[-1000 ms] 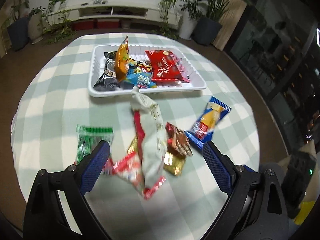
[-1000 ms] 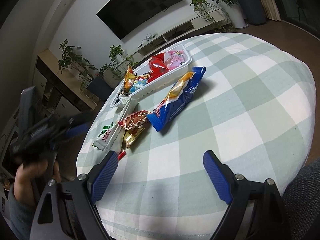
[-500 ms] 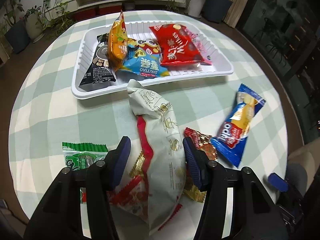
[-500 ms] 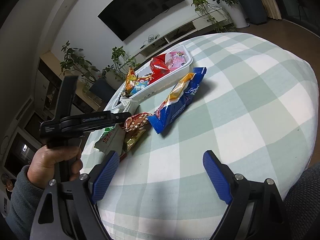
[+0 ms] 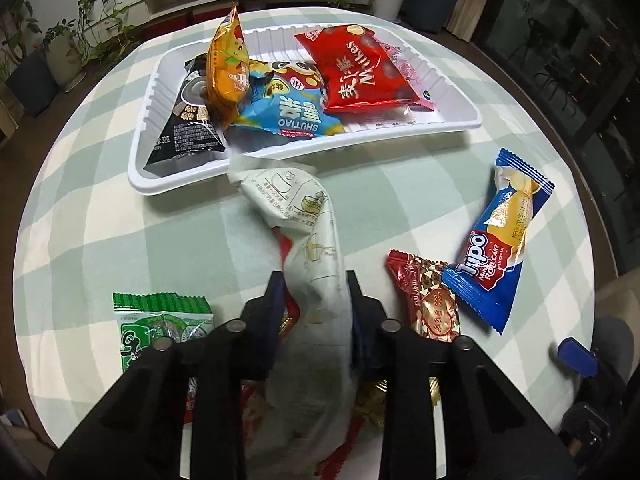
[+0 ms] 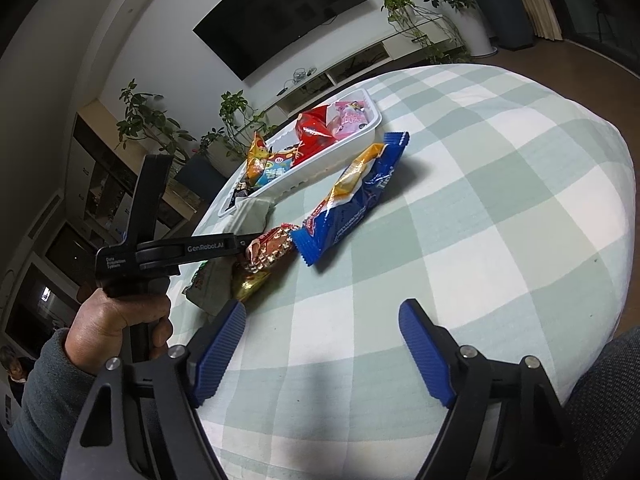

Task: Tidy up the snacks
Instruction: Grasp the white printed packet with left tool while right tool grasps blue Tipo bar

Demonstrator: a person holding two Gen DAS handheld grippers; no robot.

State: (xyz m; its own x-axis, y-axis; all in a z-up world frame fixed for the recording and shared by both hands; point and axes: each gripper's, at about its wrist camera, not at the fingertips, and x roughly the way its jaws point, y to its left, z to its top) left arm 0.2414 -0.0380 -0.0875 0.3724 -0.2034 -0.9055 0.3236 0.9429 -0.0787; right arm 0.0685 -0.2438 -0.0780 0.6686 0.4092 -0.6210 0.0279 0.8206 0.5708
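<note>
A round worktop (image 5: 120,208) in a green-and-white check cloth carries a white tray (image 5: 168,178) of snacks. Just in front of the tray lies a long white packet (image 5: 316,248), its far end touching the tray's near wall. The left gripper (image 5: 314,292) points steeply down over it, jaws closing on the packet's middle, pads pressing both sides. Beside it lie a green packet (image 5: 160,320) on the left and a red-and-gold packet (image 5: 428,296) on the right, with a blue packet (image 5: 500,248) further right. The right gripper (image 6: 324,336) hovers over bare cloth nearer the edge, its jaws wide but closing, with nothing between them. A hand (image 6: 116,320) in a grey sleeve holds the left gripper's handle.
</note>
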